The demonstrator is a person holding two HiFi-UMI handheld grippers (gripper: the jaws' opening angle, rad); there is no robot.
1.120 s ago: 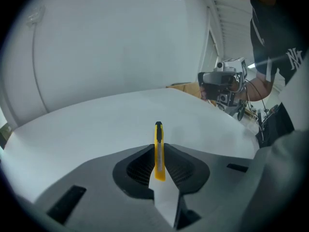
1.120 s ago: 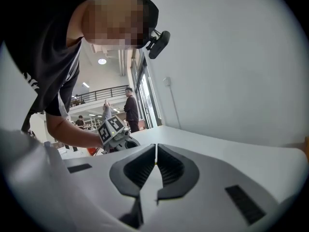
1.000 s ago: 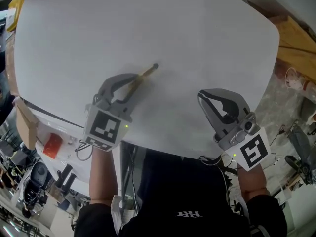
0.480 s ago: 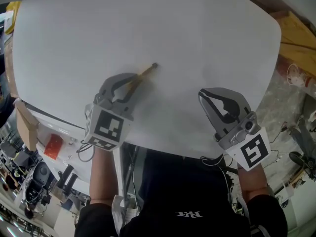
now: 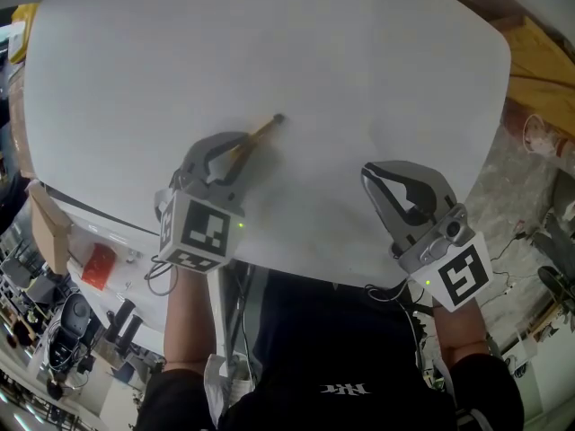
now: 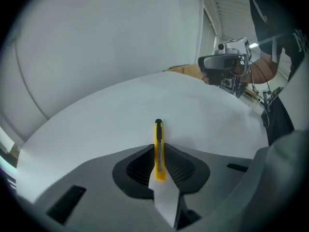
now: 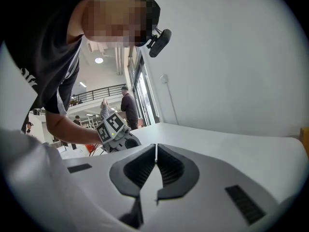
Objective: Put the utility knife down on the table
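**A:** What did the left gripper (image 5: pixel 235 151) (image 6: pixel 158 151) have hold of?

**B:** Its grey jaws were clamped on a slim yellow plastic utility knife (image 5: pixel 265 130) (image 6: pixel 158 132), gripping the near part of the handle. The far end, with its black tip, stuck out past the jaws and pointed away and a little to the right.

**A:** And where was the knife in relation to the bench?

**B:** It was at the near-left part of the wide white bench with rounded corners (image 5: pixel 359 61) (image 6: pixel 96 120), low over the top. I couldn't tell whether the tip touched the surface. A black-and-white marker cube (image 5: pixel 199 232) sat at the near end of that gripper, with the person's forearm (image 5: pixel 187 321) behind it.

**A:** And the right gripper (image 5: pixel 375 180) (image 7: pixel 155 151)?

**B:** Its jaws were pressed together with nothing between them. It hung over the near-right part of the bench, well apart from the knife. Its own marker cube (image 5: pixel 456 275) was at the bench's near-right edge.

**A:** Was there anything else around?

**B:** Off the bench's left edge, lower down, a red-orange object (image 5: pixel 94 263) lay among clutter. Off the right edge there were tan wooden boards (image 5: pixel 539 79). In the right gripper view, a person in dark clothes (image 7: pixel 128 108) stood far back beside tall windows.
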